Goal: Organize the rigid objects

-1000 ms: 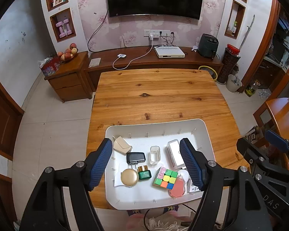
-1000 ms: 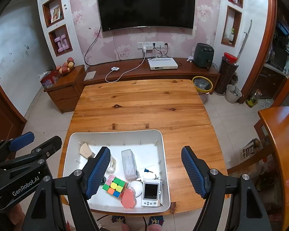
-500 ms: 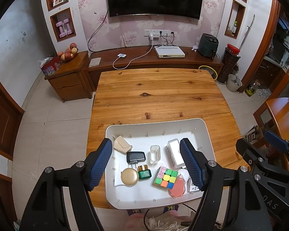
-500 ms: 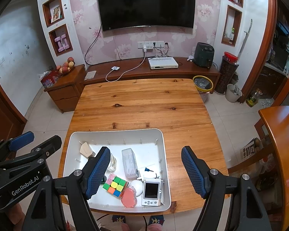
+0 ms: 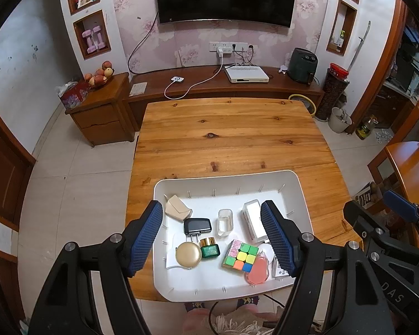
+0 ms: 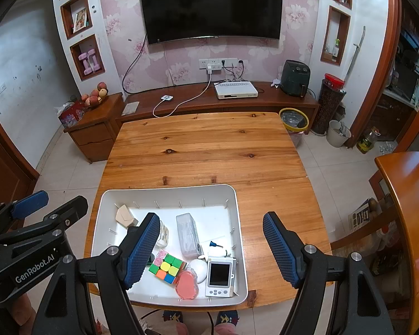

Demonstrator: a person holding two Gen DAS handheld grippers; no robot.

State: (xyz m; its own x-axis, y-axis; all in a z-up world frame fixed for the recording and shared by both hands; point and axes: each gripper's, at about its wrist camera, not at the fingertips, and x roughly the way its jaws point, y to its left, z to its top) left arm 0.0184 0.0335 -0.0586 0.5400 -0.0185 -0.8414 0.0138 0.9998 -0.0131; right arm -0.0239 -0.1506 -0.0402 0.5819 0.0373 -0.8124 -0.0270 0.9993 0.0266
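Note:
A white tray [image 5: 226,180] [image 6: 167,191] sits at the near edge of a wooden table [image 5: 226,136] [image 6: 206,150]. Inside lie a colourful puzzle cube [image 5: 240,254] [image 6: 167,267], a pink case [image 5: 257,273] [image 6: 186,284], a gold round compact [image 5: 187,255], a green jar [image 5: 209,249], a black charger [image 5: 197,225], a clear small box [image 5: 225,222], a clear long box [image 5: 253,221] [image 6: 187,235], a beige wedge [image 5: 176,211] [image 6: 125,216] and a white device with a screen [image 6: 220,275]. My left gripper [image 5: 211,237] hovers open above the tray, holding nothing. My right gripper [image 6: 211,248] hangs open over the tray's right rim.
Beyond the table stand a low wooden TV bench [image 5: 226,86] with a white set-top box [image 5: 245,74] and a black air fryer [image 5: 302,65]. A side cabinet [image 5: 100,109] with fruit is at the left. A second wooden table [image 6: 407,212] is at the right.

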